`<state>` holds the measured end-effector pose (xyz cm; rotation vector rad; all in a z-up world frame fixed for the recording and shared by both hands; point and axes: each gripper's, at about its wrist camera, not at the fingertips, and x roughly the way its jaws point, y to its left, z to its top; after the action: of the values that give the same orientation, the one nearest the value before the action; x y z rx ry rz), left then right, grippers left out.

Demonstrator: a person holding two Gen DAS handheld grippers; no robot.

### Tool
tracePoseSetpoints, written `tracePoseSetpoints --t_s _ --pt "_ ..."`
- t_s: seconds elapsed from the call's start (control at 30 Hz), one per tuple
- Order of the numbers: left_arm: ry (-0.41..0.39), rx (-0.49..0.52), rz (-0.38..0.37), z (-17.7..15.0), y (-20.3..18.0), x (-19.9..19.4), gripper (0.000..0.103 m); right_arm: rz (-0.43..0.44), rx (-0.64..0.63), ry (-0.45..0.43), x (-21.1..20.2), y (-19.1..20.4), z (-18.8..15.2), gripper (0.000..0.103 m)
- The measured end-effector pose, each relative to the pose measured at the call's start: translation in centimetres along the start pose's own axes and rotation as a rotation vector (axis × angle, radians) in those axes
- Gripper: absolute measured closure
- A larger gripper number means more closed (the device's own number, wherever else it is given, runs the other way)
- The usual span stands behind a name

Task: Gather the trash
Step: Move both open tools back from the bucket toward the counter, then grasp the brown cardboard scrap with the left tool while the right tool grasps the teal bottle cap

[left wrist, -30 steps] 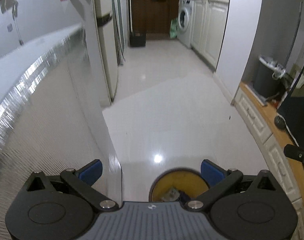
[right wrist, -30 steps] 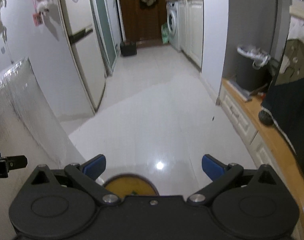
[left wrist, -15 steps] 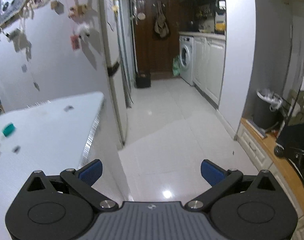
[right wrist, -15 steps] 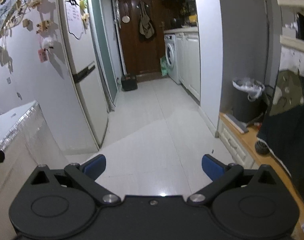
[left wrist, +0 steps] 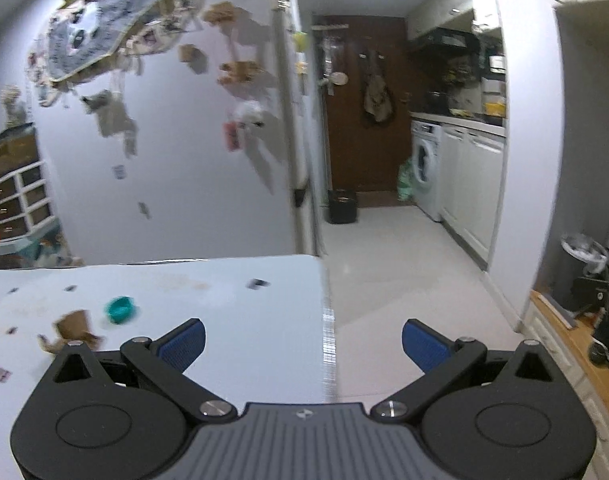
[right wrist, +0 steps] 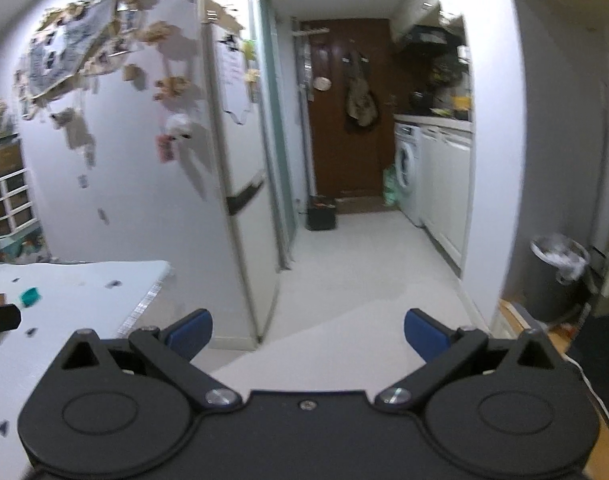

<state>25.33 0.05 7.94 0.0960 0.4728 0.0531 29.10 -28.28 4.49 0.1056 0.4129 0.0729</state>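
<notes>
Scraps of trash lie on a white table [left wrist: 232, 312]: a teal bottle cap [left wrist: 120, 309], a crumpled brown paper piece [left wrist: 73, 330] and a small dark scrap [left wrist: 257, 283]. My left gripper [left wrist: 304, 344] is open and empty, held over the table's right edge, with the cap ahead to its left. My right gripper [right wrist: 308, 332] is open and empty, off the table's right end over the floor. The right wrist view also shows the table [right wrist: 76, 280] and teal cap [right wrist: 29, 296] at far left. A dark part of the left gripper pokes in at the left edge there.
A tall fridge [right wrist: 232, 168] stands just beyond the table. A white wall [left wrist: 164, 140] hung with decorations is behind it. A grey bin [right wrist: 554, 276] with a white liner stands at right by a wooden ledge [left wrist: 576, 344]. The hallway floor [left wrist: 392, 256] leads to a washing machine [left wrist: 426, 168].
Both grippers have risen from floor level to above the table top. The yellow round bin on the floor has dropped out of view, and the table's scraps have come into sight.
</notes>
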Motion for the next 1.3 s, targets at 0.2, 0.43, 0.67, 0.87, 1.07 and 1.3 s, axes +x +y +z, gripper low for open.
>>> tracePoseSetpoints --t_s 0.2,0.43,0.67,0.87,1.07,1.3 --pt "-0.005 -0.034 0.086 0.5 6.7 -0.1 0.0 0.087 -0.059 -0.005 1.6 6.6 1.8 0.0" --pt "0.018 -0.081 0.181 0.2 14.6 1.3 0.0 0.2 -0.109 0.01 4.0 14.4 2.9 0.0" --pt "0.043 -0.128 0.251 -1.3 21.3 3.6 0.0 0.294 -0.163 0.032 5.9 20.9 3.2 0.0" --pt "0.064 -0.198 0.286 -3.5 26.0 6.7 0.0 0.36 -0.199 0.057 7.5 25.2 3.2 0.0" --pt "0.076 -0.283 0.252 -4.9 29.0 11.1 0.0 0.406 -0.251 0.062 8.9 28.5 3.9 0.0" --pt "0.061 -0.292 0.2 -4.9 30.3 14.3 0.0 0.469 -0.262 0.067 11.6 32.9 5.9 0.0"
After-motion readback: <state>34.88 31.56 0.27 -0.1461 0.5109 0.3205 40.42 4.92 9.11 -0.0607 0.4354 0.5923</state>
